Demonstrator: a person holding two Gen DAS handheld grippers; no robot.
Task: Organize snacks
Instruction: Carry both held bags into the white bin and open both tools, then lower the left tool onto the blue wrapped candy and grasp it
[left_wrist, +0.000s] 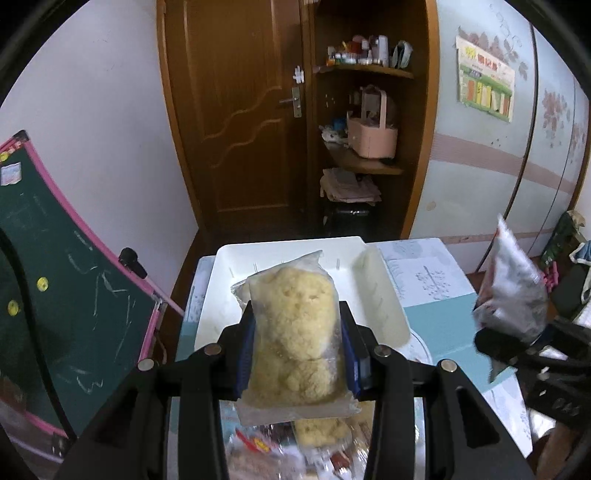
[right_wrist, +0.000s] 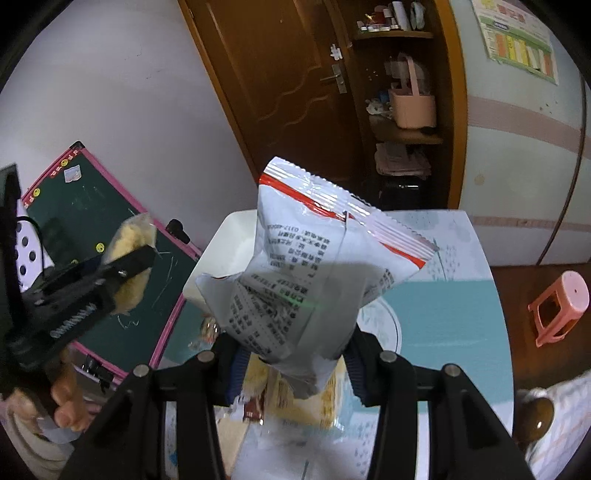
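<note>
Pale table (left_wrist: 436, 310), left fingers (left_wrist: 248, 343) clamping lumpy clear bag (left_wrist: 295, 332), right fingers (right_wrist: 352, 365) clamping crinkly foil packet (right_wrist: 314, 266)

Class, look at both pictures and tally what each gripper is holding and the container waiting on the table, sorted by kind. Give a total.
Clear bags of yellow snack: 1, in the left gripper
White printed packets: 1, in the right gripper
White trays: 1
Total: 3

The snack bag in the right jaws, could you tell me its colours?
Silvery-white bag with red-striped seal and black print; right wrist view.
</note>
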